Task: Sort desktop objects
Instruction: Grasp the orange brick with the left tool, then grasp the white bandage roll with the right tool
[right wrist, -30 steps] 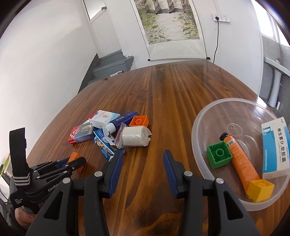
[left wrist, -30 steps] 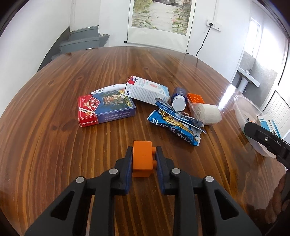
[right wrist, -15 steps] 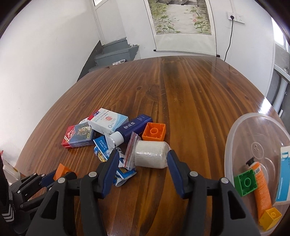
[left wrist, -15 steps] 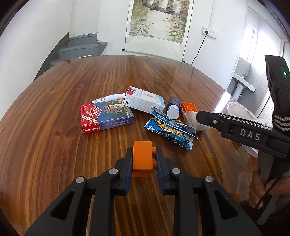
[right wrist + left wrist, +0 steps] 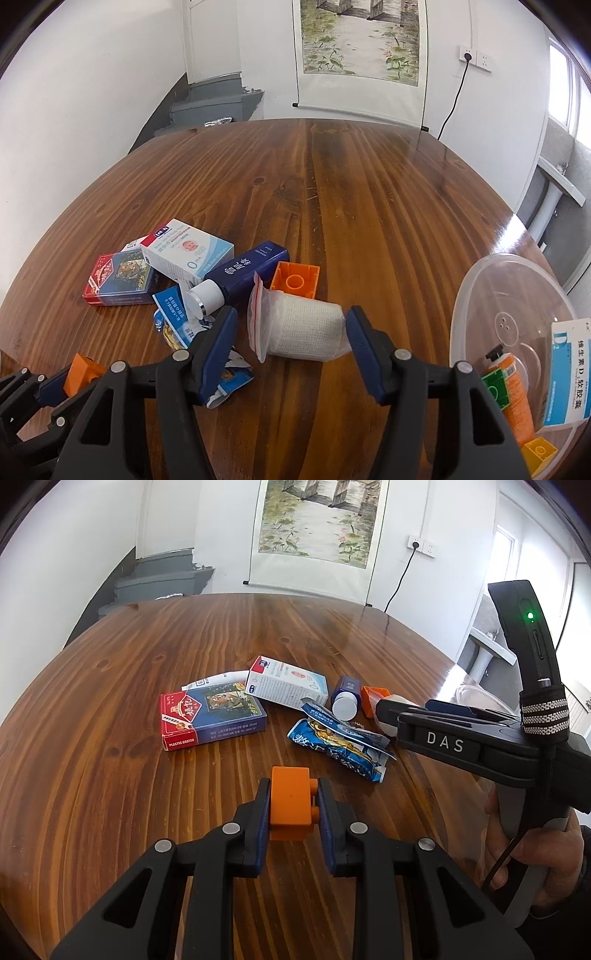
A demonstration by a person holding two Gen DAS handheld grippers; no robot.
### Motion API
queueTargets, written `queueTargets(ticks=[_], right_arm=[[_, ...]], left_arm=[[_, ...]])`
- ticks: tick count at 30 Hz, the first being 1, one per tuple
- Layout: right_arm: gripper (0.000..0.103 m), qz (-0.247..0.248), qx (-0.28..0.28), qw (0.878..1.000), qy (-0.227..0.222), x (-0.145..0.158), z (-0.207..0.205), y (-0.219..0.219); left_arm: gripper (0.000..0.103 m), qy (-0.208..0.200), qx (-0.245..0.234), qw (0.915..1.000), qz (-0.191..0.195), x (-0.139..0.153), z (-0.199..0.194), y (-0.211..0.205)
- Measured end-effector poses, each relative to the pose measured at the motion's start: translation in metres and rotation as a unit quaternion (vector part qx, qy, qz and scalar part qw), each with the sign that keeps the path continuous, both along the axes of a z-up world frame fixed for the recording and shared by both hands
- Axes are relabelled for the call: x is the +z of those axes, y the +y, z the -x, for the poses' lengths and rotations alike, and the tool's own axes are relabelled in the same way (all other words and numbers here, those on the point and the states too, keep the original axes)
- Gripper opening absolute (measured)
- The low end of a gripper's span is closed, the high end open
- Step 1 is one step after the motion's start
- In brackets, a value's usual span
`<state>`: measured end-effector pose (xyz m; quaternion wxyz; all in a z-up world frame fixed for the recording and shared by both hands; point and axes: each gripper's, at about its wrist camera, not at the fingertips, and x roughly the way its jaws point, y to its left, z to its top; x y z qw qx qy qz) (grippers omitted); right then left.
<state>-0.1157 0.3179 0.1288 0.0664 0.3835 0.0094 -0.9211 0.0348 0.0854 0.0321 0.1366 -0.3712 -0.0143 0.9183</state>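
My left gripper [image 5: 290, 797] is shut on an orange toy brick [image 5: 289, 805] and holds it just above the wooden table [image 5: 110, 760]; it also shows in the right wrist view [image 5: 79, 374]. My right gripper [image 5: 290, 325] is open, its jaws on either side of a white gauze roll in a clear bag [image 5: 299, 328], not touching it. Behind the roll lie an orange brick [image 5: 295, 278], a dark blue bottle with a white cap [image 5: 240, 275], a white medicine box [image 5: 186, 247], a card pack [image 5: 118, 278] and a blue snack packet [image 5: 340, 747].
A clear plastic bowl [image 5: 491, 280] stands at the right. It holds a green brick [image 5: 496, 384], an orange tube [image 5: 517, 398], a yellow brick [image 5: 539, 452] and a blue-white box [image 5: 572, 373]. The right gripper's body [image 5: 480, 738] crosses the left wrist view.
My right gripper has moved left and forward from the bowl to the gauze roll, which now lies between its open jaws. My left gripper still holds the orange brick and has lifted slightly.
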Motion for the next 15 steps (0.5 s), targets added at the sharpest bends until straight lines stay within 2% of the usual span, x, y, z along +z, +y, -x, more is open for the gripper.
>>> queueTargets(ticks=[10,11,12,15], right_arm=[[0.069,-0.002,0.005,1.0,-0.008,-0.009,0.005,0.0],[0.065,0.001,0.008,1.0,-0.011,-0.01,0.005,0.0],[0.054,0.0,0.008,1.0,-0.013,-0.011,0.006,-0.001],[0.047,0.006,0.008,1.0,-0.01,-0.011,0.004,0.001]], left_arm=[[0.025,-0.002,-0.003,1.0,-0.001,0.0,0.0,0.001],[0.025,-0.002,-0.003,1.0,-0.001,-0.001,0.0,0.001],[0.025,-0.002,-0.004,1.0,-0.002,-0.001,0.0,0.001],[0.025,-0.004,-0.005,1.0,-0.005,-0.001,0.0,0.001]])
